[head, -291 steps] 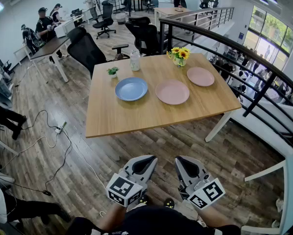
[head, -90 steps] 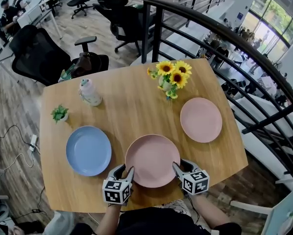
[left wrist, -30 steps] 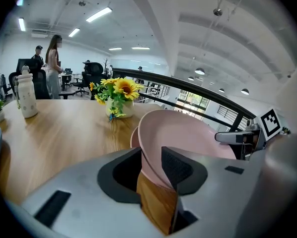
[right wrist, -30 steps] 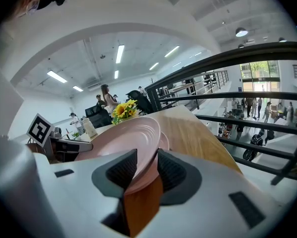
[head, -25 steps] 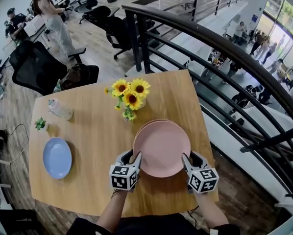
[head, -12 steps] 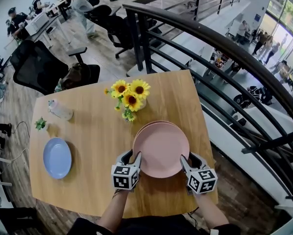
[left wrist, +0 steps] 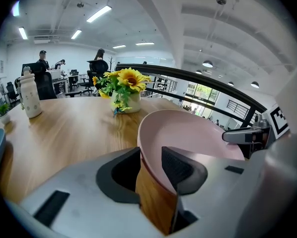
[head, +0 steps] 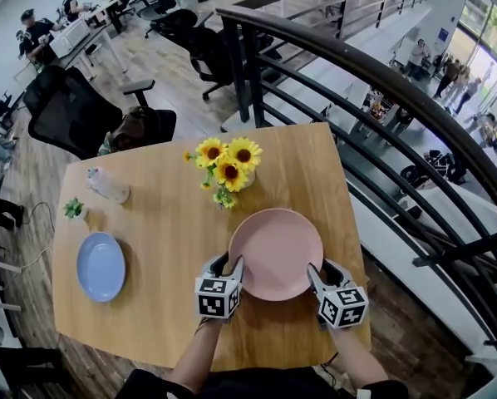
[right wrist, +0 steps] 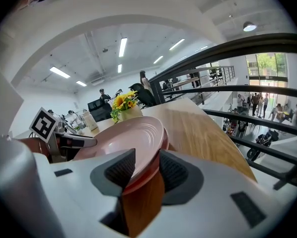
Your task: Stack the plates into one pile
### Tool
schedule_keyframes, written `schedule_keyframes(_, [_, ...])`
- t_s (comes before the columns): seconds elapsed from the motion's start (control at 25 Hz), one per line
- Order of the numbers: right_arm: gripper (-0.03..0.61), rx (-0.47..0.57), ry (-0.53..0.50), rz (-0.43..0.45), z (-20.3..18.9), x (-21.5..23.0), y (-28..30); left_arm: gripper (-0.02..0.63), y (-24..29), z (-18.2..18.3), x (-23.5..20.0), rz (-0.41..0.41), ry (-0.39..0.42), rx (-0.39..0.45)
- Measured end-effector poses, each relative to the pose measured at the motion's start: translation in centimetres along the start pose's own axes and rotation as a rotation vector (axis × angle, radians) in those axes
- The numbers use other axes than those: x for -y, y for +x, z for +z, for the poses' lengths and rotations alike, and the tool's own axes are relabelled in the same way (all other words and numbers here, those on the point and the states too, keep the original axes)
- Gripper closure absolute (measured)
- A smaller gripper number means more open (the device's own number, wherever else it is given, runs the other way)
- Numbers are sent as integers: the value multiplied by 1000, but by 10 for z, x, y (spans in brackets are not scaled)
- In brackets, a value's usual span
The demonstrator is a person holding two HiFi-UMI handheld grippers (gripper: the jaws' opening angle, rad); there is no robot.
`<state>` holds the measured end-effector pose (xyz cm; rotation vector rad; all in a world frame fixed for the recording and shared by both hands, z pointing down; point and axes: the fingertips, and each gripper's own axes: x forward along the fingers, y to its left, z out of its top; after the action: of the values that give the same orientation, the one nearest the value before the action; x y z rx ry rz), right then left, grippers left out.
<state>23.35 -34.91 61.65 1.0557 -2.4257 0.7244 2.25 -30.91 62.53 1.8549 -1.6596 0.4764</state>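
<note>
A pink plate (head: 276, 253) lies squarely over a second pink plate near the table's front right. Of the lower plate only a darker rim (right wrist: 163, 138) shows, in the right gripper view. My left gripper (head: 223, 266) is shut on the top plate's left rim, with one pad inside the dish (left wrist: 188, 133) and one under it. My right gripper (head: 315, 271) is shut on the right rim (right wrist: 123, 138) the same way. A blue plate (head: 100, 265) lies alone at the table's left.
A vase of sunflowers (head: 228, 166) stands just beyond the pink plates. A bottle (head: 107, 184) and a small potted plant (head: 74, 209) sit at the far left of the wooden table (head: 165, 322). A black railing (head: 381, 140) runs along the table's right.
The sliver of the lower plate's rim that showed past the top plate's far edge is now covered. Both grippers have hardly moved.
</note>
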Motion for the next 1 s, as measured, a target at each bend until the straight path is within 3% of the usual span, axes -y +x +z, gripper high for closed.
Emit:
schedule_keyframes(0.6, [396,-24,-49,-11,-1,2,0,423,10,-5,5,-25,17,-20])
schedule_keyframes(1.0, [399,56,-79,-16,23,-7,-18,425,-18,16,2,2,3,82])
